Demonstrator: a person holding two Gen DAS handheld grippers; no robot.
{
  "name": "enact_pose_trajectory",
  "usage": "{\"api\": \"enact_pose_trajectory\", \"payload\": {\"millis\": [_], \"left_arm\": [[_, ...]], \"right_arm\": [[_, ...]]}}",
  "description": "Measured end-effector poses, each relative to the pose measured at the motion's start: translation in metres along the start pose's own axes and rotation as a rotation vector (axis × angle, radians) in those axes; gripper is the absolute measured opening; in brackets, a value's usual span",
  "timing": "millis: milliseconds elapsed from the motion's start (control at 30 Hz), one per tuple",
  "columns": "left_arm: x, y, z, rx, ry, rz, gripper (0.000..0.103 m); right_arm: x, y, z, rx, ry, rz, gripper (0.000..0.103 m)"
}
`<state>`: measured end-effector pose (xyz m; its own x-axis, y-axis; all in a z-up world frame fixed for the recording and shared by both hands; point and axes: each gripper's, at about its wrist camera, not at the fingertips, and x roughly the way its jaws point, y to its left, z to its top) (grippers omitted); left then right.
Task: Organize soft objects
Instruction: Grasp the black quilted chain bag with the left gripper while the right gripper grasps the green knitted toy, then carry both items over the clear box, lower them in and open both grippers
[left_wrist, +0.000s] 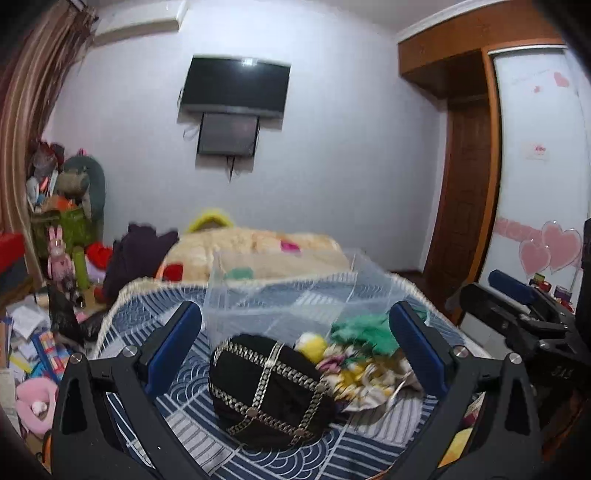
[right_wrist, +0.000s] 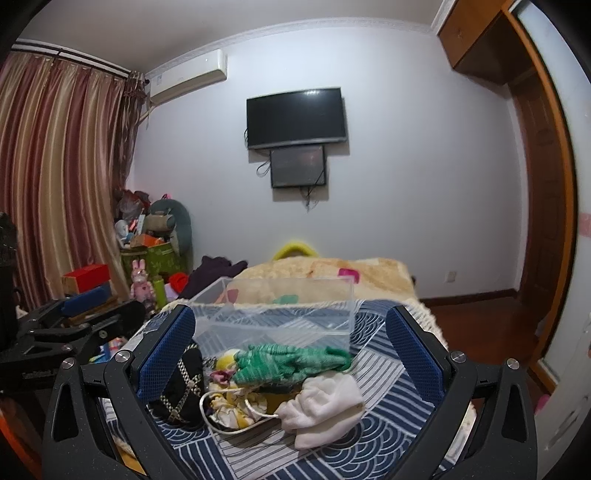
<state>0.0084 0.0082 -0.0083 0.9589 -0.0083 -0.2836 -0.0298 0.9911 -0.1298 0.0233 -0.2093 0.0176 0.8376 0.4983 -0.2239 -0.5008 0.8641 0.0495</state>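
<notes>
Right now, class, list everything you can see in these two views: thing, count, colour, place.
hat: 1, black with chains, on the bed, left of the pile
gloves: green, on the pile, count unclear
white cloth: 1, right of the pile
yellow cloth: 1, floral, under the gloves
bin: 1, clear, behind the pile
bed: 1, blue-striped cover
blanket: 1, beige, far end of the bed
TV: 1, black, wall
curtain: striped, left
left gripper: open
right gripper: open
</notes>
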Motion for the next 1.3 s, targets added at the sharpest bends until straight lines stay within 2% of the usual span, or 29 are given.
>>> {"api": "enact_pose_trajectory", "payload": {"millis": [133, 267, 500, 567, 633, 700, 767, 833, 900, 1000, 1033, 1167, 1300], "left_arm": [[0.024, 0.015, -0.012, -0.047, 0.089, 0.022, 0.103], [0.04, 0.024, -0.022, -0.069, 0.143, 0.029, 0.103], [0.065, 0.03, -0.045, -0.063, 0.224, 0.061, 0.103], [0.065, 0.03, -0.049, -0.063, 0.211, 0.064, 0.099], [0.066, 0.031, -0.05, -0.053, 0.207, 0.059, 0.084], [0.067, 0.032, -0.049, -0.062, 0.216, 0.046, 0.079], [0.067, 0.034, -0.049, -0.072, 0.217, 0.033, 0.068], [0.066, 0.033, -0.049, -0.061, 0.222, 0.036, 0.048], [0.065, 0.034, -0.048, -0.056, 0.224, 0.038, 0.04], [0.061, 0.037, -0.047, -0.055, 0.217, 0.044, 0.022], [0.058, 0.038, -0.046, -0.055, 0.212, 0.047, 0.019], [0.046, 0.038, -0.041, -0.06, 0.184, 0.02, 0.014], [0.034, 0.026, -0.033, -0.005, 0.142, 0.027, 0.012]], "right_arm": [[0.017, -0.001, -0.009, -0.002, 0.054, -0.009, 0.103], [0.031, -0.002, -0.018, -0.01, 0.104, -0.008, 0.101], [0.07, 0.001, -0.023, 0.0, 0.262, 0.054, 0.084], [0.078, 0.002, -0.027, -0.006, 0.292, 0.05, 0.077], [0.084, 0.002, -0.031, -0.012, 0.315, 0.044, 0.067], [0.084, 0.0, -0.034, -0.002, 0.322, 0.047, 0.047], [0.082, -0.004, -0.035, 0.016, 0.333, 0.065, 0.036], [0.081, -0.007, -0.036, 0.022, 0.337, 0.075, 0.027], [0.077, -0.009, -0.038, 0.031, 0.339, 0.082, 0.018], [0.076, -0.013, -0.038, 0.044, 0.337, 0.09, 0.012], [0.075, -0.013, -0.037, 0.044, 0.335, 0.088, 0.012], [0.068, -0.012, -0.032, 0.036, 0.305, 0.079, 0.008], [0.059, -0.007, -0.023, 0.011, 0.26, 0.045, 0.007]]}}
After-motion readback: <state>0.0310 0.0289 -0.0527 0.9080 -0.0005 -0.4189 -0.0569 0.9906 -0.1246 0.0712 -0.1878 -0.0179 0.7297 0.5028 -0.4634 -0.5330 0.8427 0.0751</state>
